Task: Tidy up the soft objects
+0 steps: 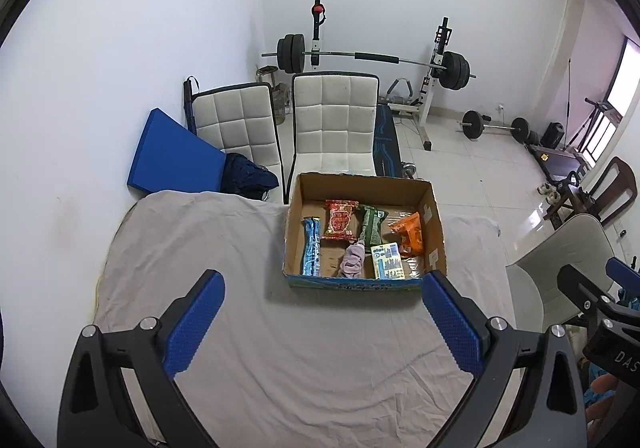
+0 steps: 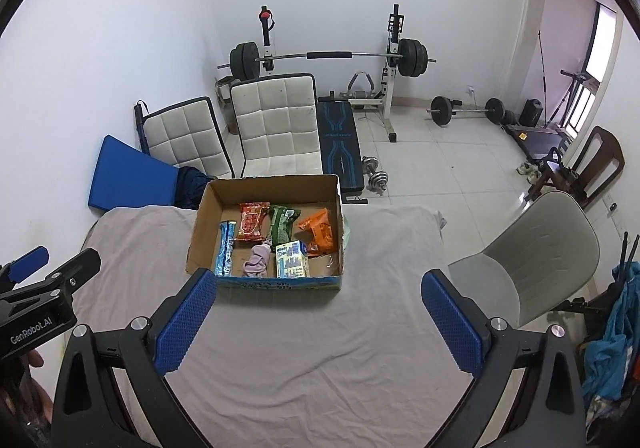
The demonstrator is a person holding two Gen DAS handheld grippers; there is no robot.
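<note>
**Both tongs spread wide above the cloth, box of soft packs ahead**

The left tongs [image 1: 322, 322] hang over the grey cloth [image 1: 280, 348] that covers the table, blue pads far apart and gripping nothing. The right tongs [image 2: 320, 322] are likewise spread wide and empty, hovering over the same cloth.

A cardboard box [image 1: 434, 216] sits open on the cloth, beyond the tips of both tongs and apart from them. From the left wrist it lies ahead and slightly right; from the right wrist, ahead and slightly left, its near left corner close behind the left pad.

Inside the box, a long blue packet [image 1: 311, 246] lies along the left wall. Beside it sit a red packet [image 1: 340, 225] and a green packet [image 1: 371, 226], with an orange packet [image 1: 410, 234] toward the right wall. Nearer the front wall, a crumpled pink cloth [image 1: 352, 262] lies just beside a small carton [image 1: 386, 262].

Behind the table stand two white padded chairs [image 1: 334, 120] and a barbell rack [image 1: 436, 60].
</note>
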